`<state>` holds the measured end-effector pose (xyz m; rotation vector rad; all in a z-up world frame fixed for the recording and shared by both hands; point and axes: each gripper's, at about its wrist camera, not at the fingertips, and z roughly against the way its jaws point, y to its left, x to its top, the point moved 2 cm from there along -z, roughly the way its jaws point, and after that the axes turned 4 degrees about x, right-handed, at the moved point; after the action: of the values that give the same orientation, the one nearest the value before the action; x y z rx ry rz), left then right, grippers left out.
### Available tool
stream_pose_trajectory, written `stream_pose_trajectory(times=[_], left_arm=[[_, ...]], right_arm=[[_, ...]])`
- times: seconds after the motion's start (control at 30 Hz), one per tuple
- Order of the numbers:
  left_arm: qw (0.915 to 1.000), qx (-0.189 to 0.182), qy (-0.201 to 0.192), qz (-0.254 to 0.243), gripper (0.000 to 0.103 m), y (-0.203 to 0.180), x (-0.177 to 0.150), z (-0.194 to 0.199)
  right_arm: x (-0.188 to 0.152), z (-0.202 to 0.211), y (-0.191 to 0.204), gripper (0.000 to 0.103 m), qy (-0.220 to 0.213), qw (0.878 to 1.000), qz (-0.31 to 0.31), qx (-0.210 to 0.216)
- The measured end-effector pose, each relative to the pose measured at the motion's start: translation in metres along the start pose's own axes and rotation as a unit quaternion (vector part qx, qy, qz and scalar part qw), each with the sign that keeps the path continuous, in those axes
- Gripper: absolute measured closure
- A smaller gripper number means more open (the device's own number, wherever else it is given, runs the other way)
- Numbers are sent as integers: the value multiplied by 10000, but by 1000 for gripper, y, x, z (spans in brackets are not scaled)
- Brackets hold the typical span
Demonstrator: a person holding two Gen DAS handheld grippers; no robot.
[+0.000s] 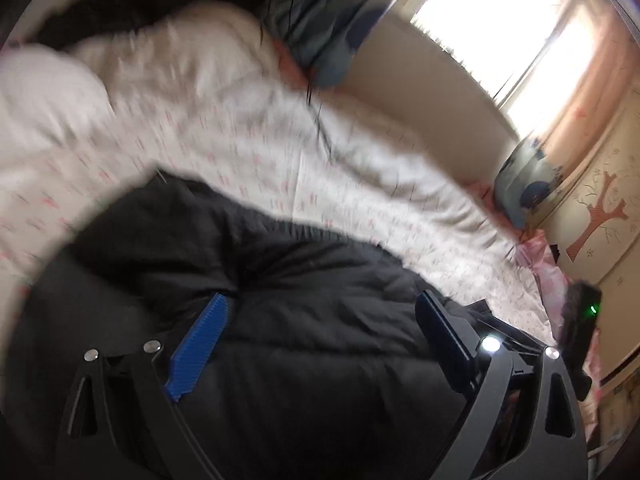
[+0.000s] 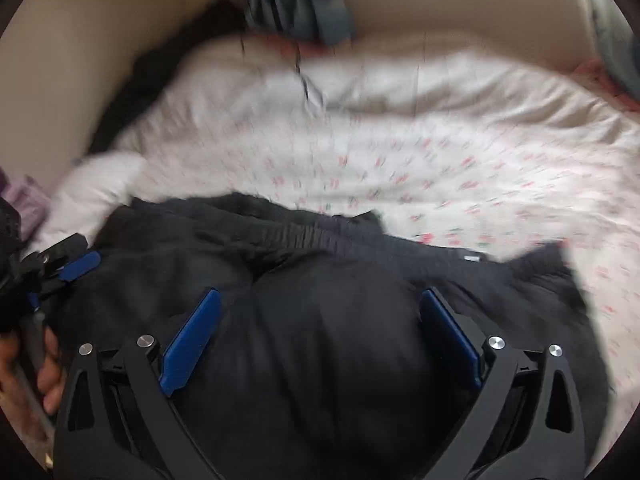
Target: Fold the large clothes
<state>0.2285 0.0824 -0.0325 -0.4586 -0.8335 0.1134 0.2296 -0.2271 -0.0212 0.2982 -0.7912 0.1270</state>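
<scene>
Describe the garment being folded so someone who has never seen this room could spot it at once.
Start at the bed, covered by a white sheet with small pink marks. On its near edge lies a black padded jacket, puffy and creased, under both open grippers, left and right. It is the only large dark item on the pale sheet; the white pillow and blue patterned cloth lie farther back.
</scene>
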Motion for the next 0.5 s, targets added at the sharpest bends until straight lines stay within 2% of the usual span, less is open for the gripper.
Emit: stream_pose_trajectory(times=[0.07,0.1,0.13,0.2,0.23,0.3,0.33,0.4,0.47,0.5], left_arm=[[9992,223,-298,-148,7,10,-5,27],[9989,315,-338,-124,7,18,-10,31],[9990,420,-183,19,7,34,-22,22],[9987,468,209,27,7,50,-40,-1],[9974,679,173,-192,7,47,-45,-3],[9962,809,313,-72,7,42,-44,6],[9971,703,277,133,7,43,-43,20],[9974,552,164,439,7,44,-45,47],[9962,400,142,760,7,46,-49,80],[9947,309,121,974,7,49,-53,99]], right_arm=[[-26,19,-13,7,-186,9994,16,-301],[-48,10,-27,7,22,9988,-71,-478],[-64,-2,-36,7,198,9989,-103,-413],[-69,0,-40,7,28,9995,-227,-207],[-66,-2,-40,7,168,9993,-261,-211],[-61,4,-37,7,597,9978,-190,-237],[-61,19,-37,7,644,9974,-315,-65],[-71,61,-42,7,354,9955,-740,484],[-95,105,-58,7,125,9859,-1380,941],[-118,129,-74,7,42,9756,-1882,1127]])
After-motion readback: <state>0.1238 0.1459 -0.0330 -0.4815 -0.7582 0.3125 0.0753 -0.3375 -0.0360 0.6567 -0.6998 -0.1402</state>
